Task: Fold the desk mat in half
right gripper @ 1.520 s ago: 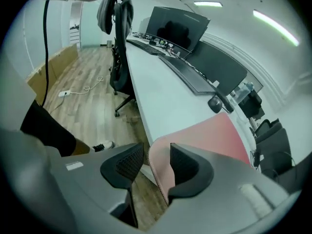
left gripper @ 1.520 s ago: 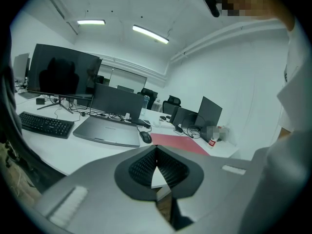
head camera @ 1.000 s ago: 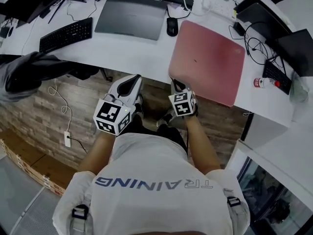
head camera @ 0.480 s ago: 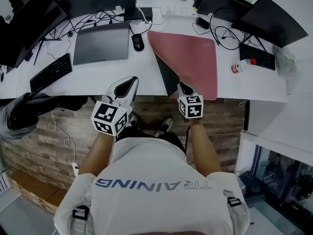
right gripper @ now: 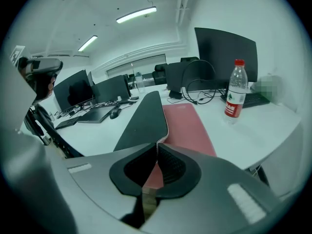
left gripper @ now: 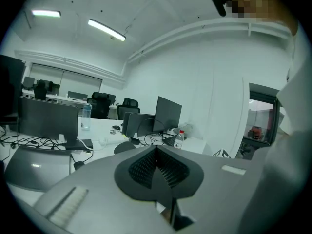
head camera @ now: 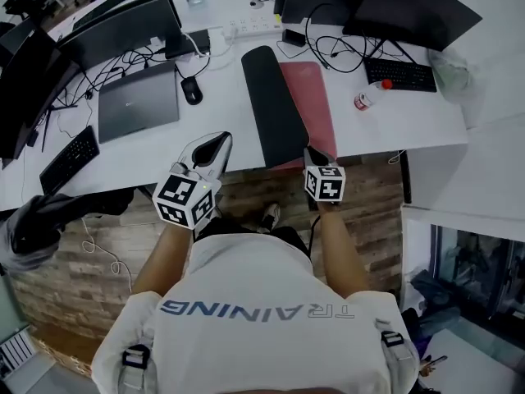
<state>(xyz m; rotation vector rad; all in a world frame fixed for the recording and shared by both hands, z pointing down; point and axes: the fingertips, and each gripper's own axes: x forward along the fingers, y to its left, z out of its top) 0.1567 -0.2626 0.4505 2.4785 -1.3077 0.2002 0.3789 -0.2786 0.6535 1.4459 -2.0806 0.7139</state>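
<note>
The desk mat lies on the white desk (head camera: 205, 146), pink on top (head camera: 318, 97) and dark underneath. Its left part is raised and turned over toward the right, so the dark underside (head camera: 271, 105) faces up as a long curved flap. My right gripper (head camera: 312, 155) is at the desk's near edge, shut on the mat's near edge; in the right gripper view the thin edge (right gripper: 161, 133) runs straight into the closed jaws (right gripper: 156, 150). My left gripper (head camera: 219, 141) hovers over the desk edge left of the mat, shut (left gripper: 156, 152) and holding nothing.
A water bottle (head camera: 369, 97) stands just right of the mat, with a black keyboard (head camera: 399, 74) behind it. A closed laptop (head camera: 138, 101) and a mouse (head camera: 191, 90) lie to the left. Monitors, cables and a power strip (head camera: 246, 29) line the back.
The right gripper has lifted the mat's left side and carried it over to the right, so the dark underside now shows. The left gripper stays shut beside it.
</note>
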